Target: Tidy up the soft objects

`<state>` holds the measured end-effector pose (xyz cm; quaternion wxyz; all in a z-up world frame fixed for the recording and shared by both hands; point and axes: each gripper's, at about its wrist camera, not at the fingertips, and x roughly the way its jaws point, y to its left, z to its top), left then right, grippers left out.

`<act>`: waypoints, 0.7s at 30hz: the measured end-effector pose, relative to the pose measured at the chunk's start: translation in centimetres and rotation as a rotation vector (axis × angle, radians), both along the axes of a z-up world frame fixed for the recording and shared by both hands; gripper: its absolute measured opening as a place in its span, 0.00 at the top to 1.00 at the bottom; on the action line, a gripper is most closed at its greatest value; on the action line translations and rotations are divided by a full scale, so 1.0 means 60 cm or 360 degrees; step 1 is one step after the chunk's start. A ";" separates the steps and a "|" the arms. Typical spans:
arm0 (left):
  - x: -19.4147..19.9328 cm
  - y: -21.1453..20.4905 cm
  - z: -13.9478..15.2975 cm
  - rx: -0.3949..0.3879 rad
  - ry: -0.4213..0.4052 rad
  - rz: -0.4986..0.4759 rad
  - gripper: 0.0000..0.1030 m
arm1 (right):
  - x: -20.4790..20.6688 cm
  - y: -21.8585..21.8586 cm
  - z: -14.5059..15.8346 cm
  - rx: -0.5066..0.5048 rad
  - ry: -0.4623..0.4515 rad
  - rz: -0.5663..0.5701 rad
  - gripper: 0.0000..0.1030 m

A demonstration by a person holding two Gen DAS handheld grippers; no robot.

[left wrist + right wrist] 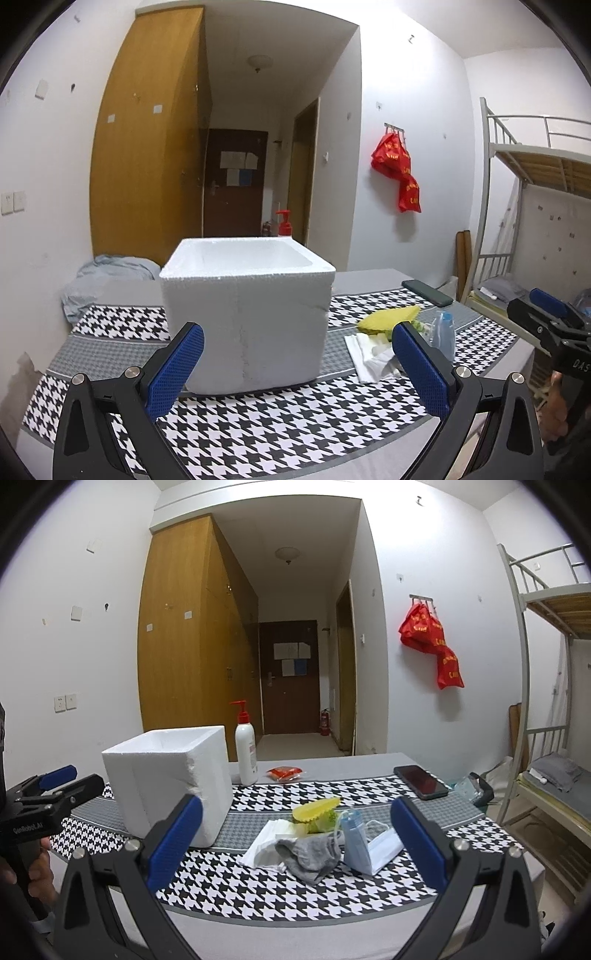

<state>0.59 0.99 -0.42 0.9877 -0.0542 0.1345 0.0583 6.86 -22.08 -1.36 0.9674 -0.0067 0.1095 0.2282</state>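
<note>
A white foam box [247, 314] [166, 786] stands open-topped on the houndstooth tablecloth. Right of it lies a pile of soft things: a grey sock [310, 853], a blue and white face mask [364, 843] [443, 332], white folded tissues [266, 840] [365, 354] and a yellow sponge-like cloth [316, 808] [388, 317]. My left gripper [295, 369] is open and empty, just in front of the box. My right gripper [295, 843] is open and empty, in front of the pile; it also shows at the right edge of the left wrist view [546, 314].
A white pump bottle [246, 746] with a red top stands behind the box, a red packet [285, 773] beside it. A dark phone [420, 781] [426, 292] lies at the table's far right. Blue-grey cloth [107, 280] is bundled far left. A bunk bed [554, 701] stands right.
</note>
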 end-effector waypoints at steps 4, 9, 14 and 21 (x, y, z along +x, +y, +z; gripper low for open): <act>-0.008 -0.002 -0.004 0.0016 -0.0007 -0.0013 0.01 | -0.002 0.001 0.002 0.0000 -0.0003 -0.0004 0.00; -0.011 -0.002 -0.002 0.0014 0.0001 -0.0015 0.01 | -0.003 0.003 0.002 -0.0002 -0.0005 0.0003 0.00; -0.013 -0.004 -0.002 0.0030 0.0003 -0.0022 0.01 | -0.003 0.003 0.004 0.0002 -0.0008 0.0006 0.00; -0.010 -0.005 0.004 0.0048 0.0021 -0.0036 0.01 | -0.002 0.002 0.004 0.0007 -0.0006 -0.0002 0.00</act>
